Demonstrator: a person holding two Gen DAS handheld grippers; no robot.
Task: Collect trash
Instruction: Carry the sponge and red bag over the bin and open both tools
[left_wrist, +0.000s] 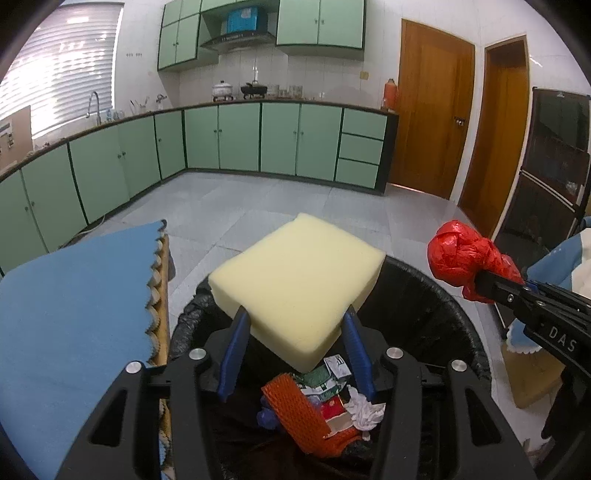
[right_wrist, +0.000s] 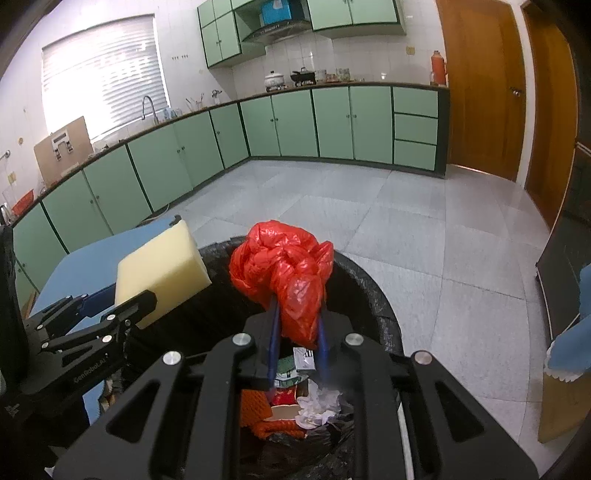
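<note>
Both my tools hold trash over the bin.

The black-lined trash bin (left_wrist: 436, 295) sits on the floor just right of the blue-covered table (left_wrist: 74, 306). My left tool (left_wrist: 293, 325) clamps the yellow foam block (left_wrist: 295, 280) above it; my right tool (right_wrist: 297, 325) pinches the crumpled red plastic bag (right_wrist: 280, 262) near the bin's right rim. Orange netting (left_wrist: 295, 410) and crumpled paper (left_wrist: 365, 410) lie inside.

foam block (left_wrist: 295, 273) pale yellow | plastic bag (right_wrist: 284, 273) red | bin liner (left_wrist: 436, 295) black | cabinets (left_wrist: 240, 136) mint green

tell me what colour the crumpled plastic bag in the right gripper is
Red plastic bag, clearest in the right wrist view.
</note>
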